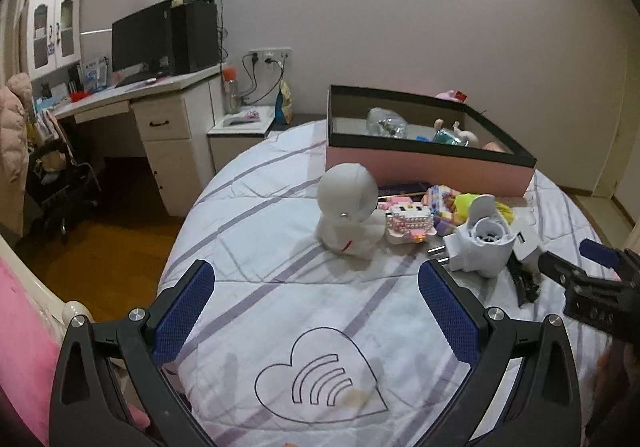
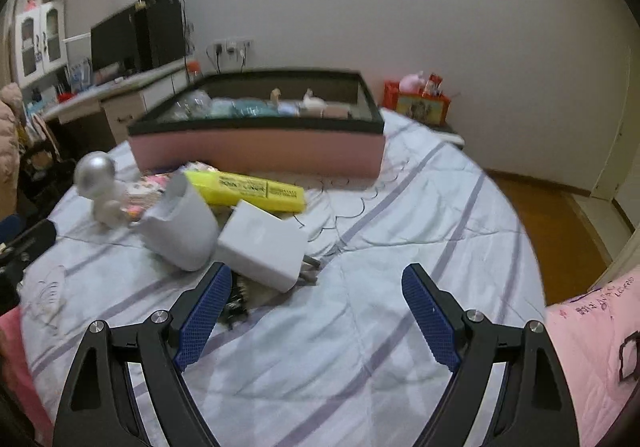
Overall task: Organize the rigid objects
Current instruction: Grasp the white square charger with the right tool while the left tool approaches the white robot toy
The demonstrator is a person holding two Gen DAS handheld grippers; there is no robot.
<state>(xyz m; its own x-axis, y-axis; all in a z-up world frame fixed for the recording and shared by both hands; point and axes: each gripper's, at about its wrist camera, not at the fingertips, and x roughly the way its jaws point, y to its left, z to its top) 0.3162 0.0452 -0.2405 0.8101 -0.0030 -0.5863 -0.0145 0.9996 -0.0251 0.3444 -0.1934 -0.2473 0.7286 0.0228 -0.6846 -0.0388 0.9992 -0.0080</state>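
A pink box with a black rim (image 1: 424, 167) (image 2: 256, 151) stands on the bed and holds a clear bottle and small figures. In front of it lie a white round-headed toy figure (image 1: 348, 215) (image 2: 100, 187), a pink bead block (image 1: 408, 225), a white cup-shaped gadget (image 1: 486, 243) (image 2: 180, 227), a white plug adapter (image 2: 260, 247) and a yellow box (image 2: 248, 189). My left gripper (image 1: 316, 283) is open over bare sheet, short of the toy figure. My right gripper (image 2: 316, 287) is open, its left fingertip just below the adapter. Something dark lies under the adapter.
The bed sheet (image 1: 280, 327) has grey stripes and a heart print. A desk with a monitor (image 1: 140, 43) and a nightstand (image 1: 240, 127) stand left of the bed. Wooden floor (image 2: 560, 227) lies to the right. A pink pillow (image 2: 592, 347) sits at the right edge.
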